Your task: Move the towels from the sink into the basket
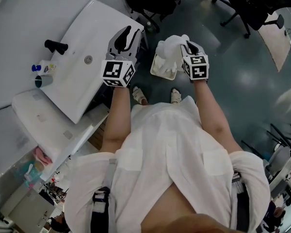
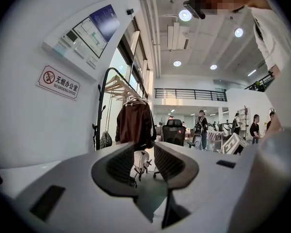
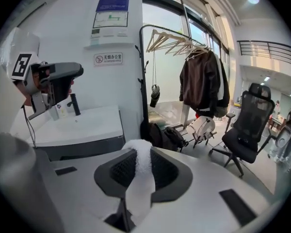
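The white sink point(image 1: 82, 76) with a black faucet point(image 1: 56, 46) stands at the left of the head view; I see no towel in its bowl. My left gripper point(image 1: 127, 35) hovers level over the sink's right edge, and its jaws point(image 2: 144, 161) are open with nothing between them. My right gripper point(image 1: 186, 46) is shut on a white towel point(image 1: 172, 46), whose strip runs up between the pads point(image 3: 140, 166). The towel hangs just above a pale basket point(image 1: 155, 72) on the floor, right of the sink. More white cloth seems to lie in the basket.
Small bottles and a cup point(image 1: 42, 72) stand by the faucet. Black office chairs point(image 1: 150, 1) crowd the floor beyond the basket. A coat rack with a dark jacket point(image 3: 203, 81) stands by the window. My sandalled feet point(image 1: 138, 95) are just short of the basket.
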`<state>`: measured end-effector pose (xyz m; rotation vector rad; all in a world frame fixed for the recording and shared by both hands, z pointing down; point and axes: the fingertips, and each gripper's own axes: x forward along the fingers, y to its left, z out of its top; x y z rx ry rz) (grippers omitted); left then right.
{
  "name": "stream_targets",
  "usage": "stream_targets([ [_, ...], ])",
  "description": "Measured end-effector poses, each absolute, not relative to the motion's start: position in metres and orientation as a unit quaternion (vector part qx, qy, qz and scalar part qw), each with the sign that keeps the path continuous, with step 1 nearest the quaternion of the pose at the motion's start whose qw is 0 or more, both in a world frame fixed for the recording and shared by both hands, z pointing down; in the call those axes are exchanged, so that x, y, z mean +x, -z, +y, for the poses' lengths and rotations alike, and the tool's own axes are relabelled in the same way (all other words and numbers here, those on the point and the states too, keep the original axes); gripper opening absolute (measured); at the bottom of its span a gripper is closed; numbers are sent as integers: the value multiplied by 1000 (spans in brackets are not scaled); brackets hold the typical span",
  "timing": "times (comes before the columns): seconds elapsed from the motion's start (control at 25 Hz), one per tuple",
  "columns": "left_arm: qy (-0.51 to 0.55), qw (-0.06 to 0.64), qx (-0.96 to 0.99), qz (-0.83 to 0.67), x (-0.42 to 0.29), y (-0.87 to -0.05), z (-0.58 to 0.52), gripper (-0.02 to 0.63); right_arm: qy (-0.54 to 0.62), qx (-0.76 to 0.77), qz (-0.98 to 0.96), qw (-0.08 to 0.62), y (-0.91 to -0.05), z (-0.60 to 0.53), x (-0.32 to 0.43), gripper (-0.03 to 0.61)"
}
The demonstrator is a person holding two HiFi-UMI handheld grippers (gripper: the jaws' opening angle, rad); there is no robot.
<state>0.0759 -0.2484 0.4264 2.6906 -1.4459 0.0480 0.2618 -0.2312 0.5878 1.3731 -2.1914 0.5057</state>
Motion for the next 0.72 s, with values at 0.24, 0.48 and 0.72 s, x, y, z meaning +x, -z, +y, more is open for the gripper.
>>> stream_targets([
  [0.24,-16,44,880,-472,77,-429,-250,121,-173,489,-821,237,-586,-233,249,86],
  [0.48,-12,42,880,-473,78,-425,-253,121,-135,514,-824,197,-550,-253,258,86],
  [0.72,-10,38,877,-478,73,-421,-254,121,-109,532,-822,168,-522,-259,275,86],
])
